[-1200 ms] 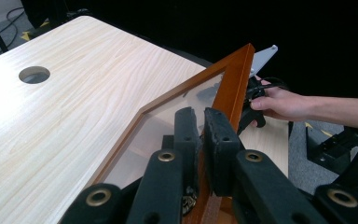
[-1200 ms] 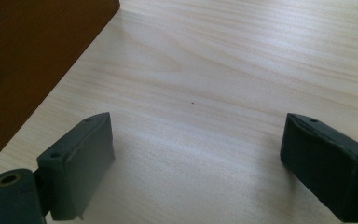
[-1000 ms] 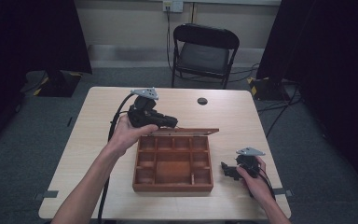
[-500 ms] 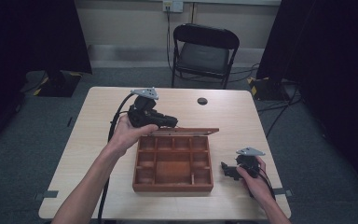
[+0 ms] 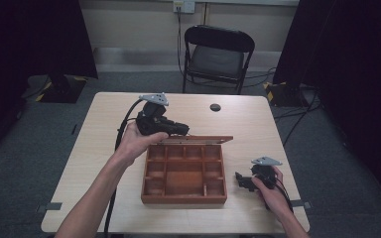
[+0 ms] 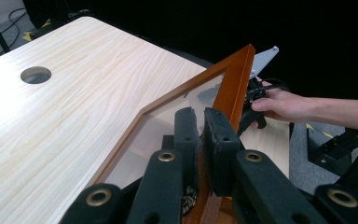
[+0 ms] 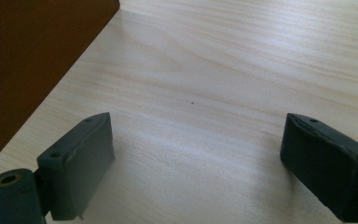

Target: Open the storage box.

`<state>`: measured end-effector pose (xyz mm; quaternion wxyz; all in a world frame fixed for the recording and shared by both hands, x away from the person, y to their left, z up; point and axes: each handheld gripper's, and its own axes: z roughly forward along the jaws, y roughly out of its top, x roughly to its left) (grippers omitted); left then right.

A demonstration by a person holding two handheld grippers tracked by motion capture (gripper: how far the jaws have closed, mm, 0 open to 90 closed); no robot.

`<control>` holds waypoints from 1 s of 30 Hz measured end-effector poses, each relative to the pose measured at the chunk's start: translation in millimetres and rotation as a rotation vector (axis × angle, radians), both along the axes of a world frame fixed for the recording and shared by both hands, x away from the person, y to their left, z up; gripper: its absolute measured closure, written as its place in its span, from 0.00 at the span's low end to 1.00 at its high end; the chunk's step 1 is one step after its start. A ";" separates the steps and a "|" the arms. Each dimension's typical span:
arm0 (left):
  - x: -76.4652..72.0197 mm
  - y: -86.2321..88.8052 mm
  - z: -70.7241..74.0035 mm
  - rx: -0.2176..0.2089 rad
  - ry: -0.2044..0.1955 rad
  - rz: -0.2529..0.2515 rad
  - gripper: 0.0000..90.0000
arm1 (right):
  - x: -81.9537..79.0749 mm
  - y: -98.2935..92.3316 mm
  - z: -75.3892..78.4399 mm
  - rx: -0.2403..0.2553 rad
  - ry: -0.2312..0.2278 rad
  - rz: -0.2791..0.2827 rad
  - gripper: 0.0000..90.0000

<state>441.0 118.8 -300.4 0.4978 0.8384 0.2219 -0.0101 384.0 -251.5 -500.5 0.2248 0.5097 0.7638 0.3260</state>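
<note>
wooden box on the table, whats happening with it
A person at the table works a gripper in each hand. The left gripper is shut on the frame of the glass lid, holding it raised above the wooden box, whose compartments look empty. The right gripper rests open over bare tabletop just right of the box, holding nothing.

My left gripper (image 5: 164, 127): black body, grey three-cornered plate on top, thick black cable trailing off. Right gripper (image 5: 245, 180): same black build w/ grey plate. Jaws are black blocky pads w/ small holes, brass-ringed pivots on the arms. Forearms bare, no sleeves.
</note>
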 end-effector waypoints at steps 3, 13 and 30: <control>-0.1 -0.1 0.0 0.000 0.000 0.001 0.94 | 0.1 0.0 -0.1 0.000 -0.001 0.001 0.10; -0.4 -0.4 -0.2 -0.001 -0.004 -0.001 0.94 | 0.0 0.0 0.0 0.000 0.000 0.000 0.10; -0.3 0.1 -0.2 0.001 -0.006 -0.003 0.94 | 0.1 0.0 -0.1 0.000 -0.001 0.001 0.10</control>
